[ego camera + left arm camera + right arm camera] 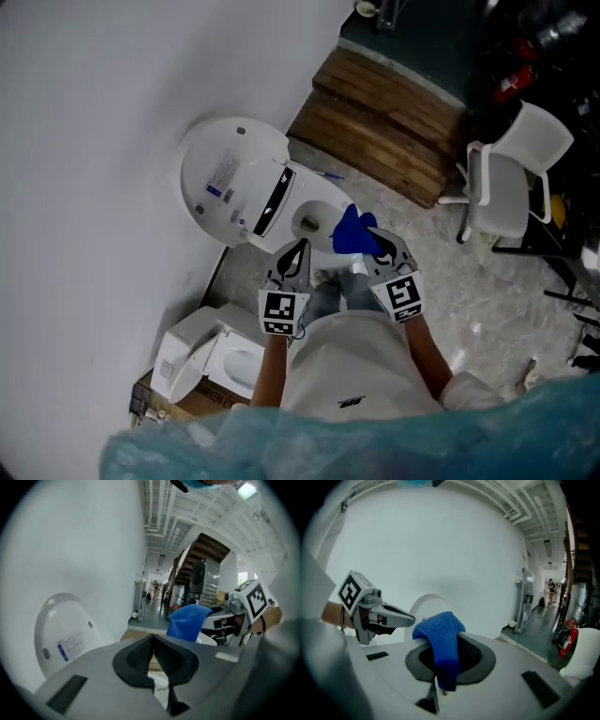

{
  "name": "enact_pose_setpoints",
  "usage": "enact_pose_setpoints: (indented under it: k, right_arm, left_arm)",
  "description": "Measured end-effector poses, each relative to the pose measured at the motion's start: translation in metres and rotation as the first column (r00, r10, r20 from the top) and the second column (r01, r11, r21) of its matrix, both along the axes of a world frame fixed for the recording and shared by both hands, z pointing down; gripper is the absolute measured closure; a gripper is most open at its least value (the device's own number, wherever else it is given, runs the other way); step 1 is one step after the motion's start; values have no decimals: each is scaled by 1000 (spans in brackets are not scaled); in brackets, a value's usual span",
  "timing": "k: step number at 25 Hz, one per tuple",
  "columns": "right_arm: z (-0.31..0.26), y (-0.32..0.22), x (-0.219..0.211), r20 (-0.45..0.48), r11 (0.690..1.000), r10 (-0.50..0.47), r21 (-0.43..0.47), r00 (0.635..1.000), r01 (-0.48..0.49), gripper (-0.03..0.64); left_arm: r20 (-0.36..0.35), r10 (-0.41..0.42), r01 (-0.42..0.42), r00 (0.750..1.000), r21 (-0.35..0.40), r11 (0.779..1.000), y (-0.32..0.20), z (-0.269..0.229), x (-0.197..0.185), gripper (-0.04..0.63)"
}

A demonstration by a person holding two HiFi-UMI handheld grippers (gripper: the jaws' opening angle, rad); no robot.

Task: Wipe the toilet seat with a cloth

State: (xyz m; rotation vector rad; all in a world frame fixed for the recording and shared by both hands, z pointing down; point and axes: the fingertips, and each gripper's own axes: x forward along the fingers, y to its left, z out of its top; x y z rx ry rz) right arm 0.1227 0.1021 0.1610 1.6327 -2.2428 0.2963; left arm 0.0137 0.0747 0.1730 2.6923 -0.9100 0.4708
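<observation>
The right gripper [375, 246] has its jaws pinched on the blue cloth [440, 634]. It looks soft, light and floppy, so grab it bunched. The left gripper [153, 648] jaws are closed on nothing.

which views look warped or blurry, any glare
Head view: soft, a blurred teal patch along the bottom, toilet lid evenly lit. Left gripper view: fisheye bending, dark corners, glare from the ceiling light. Right gripper view: same fisheye, blue cloth sharp.
</observation>
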Motion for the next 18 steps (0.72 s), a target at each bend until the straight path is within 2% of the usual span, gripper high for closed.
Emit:
enact_pose_setpoints:
  k: [8, 18]
  right_arm:
    - [-32, 13, 14, -3, 997, 52, 64, 999, -52, 590]
    - [-46, 37, 38, 16, 990, 112, 86, 994, -113, 589]
  left_arm:
    - [-20, 86, -84, 996, 88, 993, 4, -38, 18, 584]
    - [-24, 181, -177, 983, 119, 977, 21, -55, 58, 584]
